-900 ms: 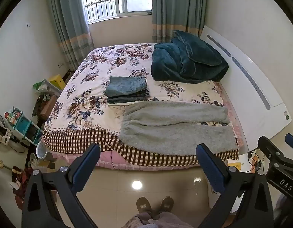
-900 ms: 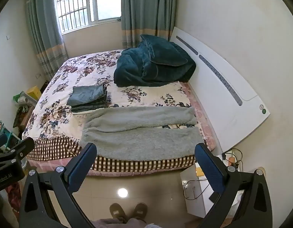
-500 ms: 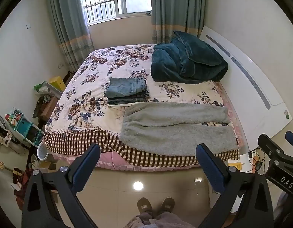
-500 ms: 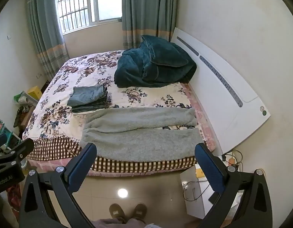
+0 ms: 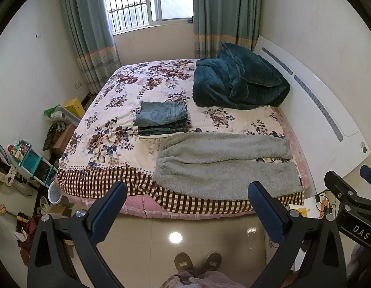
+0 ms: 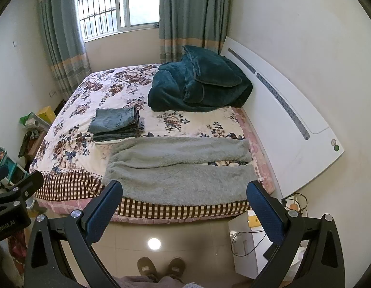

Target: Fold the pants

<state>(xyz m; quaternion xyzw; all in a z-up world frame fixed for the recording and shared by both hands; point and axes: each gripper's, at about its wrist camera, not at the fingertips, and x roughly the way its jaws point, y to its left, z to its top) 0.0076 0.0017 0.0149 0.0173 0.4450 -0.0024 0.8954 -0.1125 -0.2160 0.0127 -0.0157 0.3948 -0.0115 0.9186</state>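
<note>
Grey fleece pants (image 5: pixel 224 163) lie flat across the near edge of the bed, waist to the left, legs to the right with a small gap between them; they also show in the right wrist view (image 6: pixel 180 168). My left gripper (image 5: pixel 188 196) is open and empty, held above the floor short of the bed. My right gripper (image 6: pixel 184 195) is open and empty too, at the same distance. A stack of folded jeans (image 5: pixel 161 117) lies behind the pants.
The floral bedspread (image 5: pixel 118 120) covers the bed, with a dark teal blanket (image 5: pixel 238 84) heaped at the back right by the white headboard (image 5: pixel 329 129). Clutter and shelves (image 5: pixel 24 158) stand left of the bed. A small white bedside unit (image 6: pixel 245 244) with cables stands to the right. My slippered feet (image 5: pixel 197 261) are on the tiled floor.
Both views have shifted very slightly; the bed and pants lie as before and both grippers stay open.
</note>
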